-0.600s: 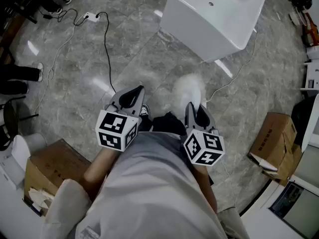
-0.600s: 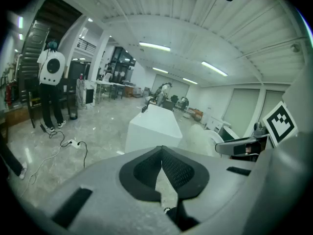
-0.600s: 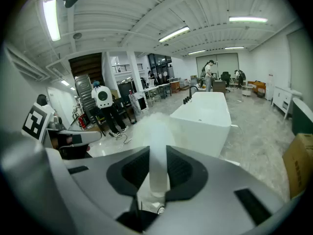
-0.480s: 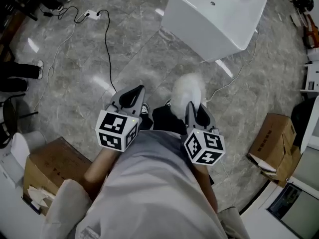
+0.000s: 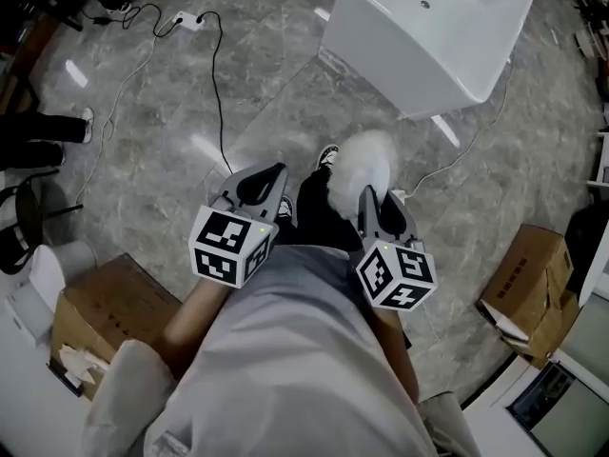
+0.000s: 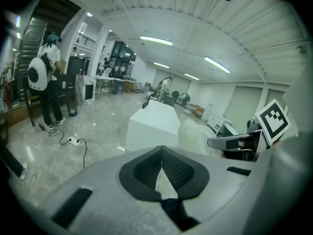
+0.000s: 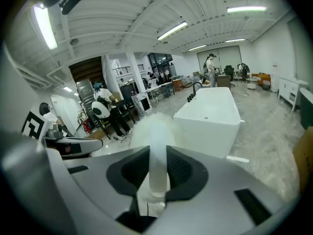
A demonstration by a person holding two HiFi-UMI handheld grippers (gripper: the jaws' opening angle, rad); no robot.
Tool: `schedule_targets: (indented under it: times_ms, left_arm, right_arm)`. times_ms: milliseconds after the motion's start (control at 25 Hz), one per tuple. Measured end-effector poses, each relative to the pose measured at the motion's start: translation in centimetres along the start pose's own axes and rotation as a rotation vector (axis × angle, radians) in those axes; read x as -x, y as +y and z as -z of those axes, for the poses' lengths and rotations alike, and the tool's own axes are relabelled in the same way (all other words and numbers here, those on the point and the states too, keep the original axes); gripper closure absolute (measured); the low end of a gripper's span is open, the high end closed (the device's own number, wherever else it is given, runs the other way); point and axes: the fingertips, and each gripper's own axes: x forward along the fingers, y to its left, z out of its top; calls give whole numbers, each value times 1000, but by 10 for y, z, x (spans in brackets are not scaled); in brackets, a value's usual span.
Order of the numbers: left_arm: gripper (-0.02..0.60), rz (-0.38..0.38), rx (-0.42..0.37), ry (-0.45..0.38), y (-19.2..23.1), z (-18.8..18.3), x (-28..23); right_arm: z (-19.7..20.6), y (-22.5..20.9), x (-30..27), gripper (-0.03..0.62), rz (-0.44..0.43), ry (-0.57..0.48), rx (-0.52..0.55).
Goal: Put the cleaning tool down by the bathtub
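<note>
Head view: my left gripper (image 5: 259, 185) and right gripper (image 5: 371, 206) hang over the marble floor (image 5: 162, 131), well short of the white bathtub (image 5: 428, 36).

Left gripper view: my jaws meet at the tips, empty.

Right gripper view: my jaws clamp the handle of the fluffy white duster (image 7: 156, 148), which points toward the bathtub.

The duster (image 5: 362, 165) at the tip of the right tool (image 5: 369, 196) is fluffy white, and its handle is white too. The right tool and the left tool (image 5: 262, 181) are grey with black pads. Each carries a cube (image 5: 231, 246) of black-and-white square markers. Ahead of them, the bathtub (image 5: 428, 41) is plain white. The floor (image 5: 171, 131) is glossy grey veined marble, crossed by a black cable (image 5: 217, 74). A brown cardboard box (image 5: 105, 303) lies out to the left tool's side.
</note>
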Motion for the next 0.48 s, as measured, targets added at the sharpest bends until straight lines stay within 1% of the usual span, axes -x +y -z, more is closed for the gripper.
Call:
schedule_targets:
  times_ms: [280, 480]
  left_arm:
    - [572, 0, -12, 31, 6, -29, -52]
    - [572, -14, -16, 55, 13, -57, -95]
  right_arm:
    - [-37, -35, -46, 513, -15, 8, -40]
    - [-70, -63, -85, 513, -30, 22, -59]
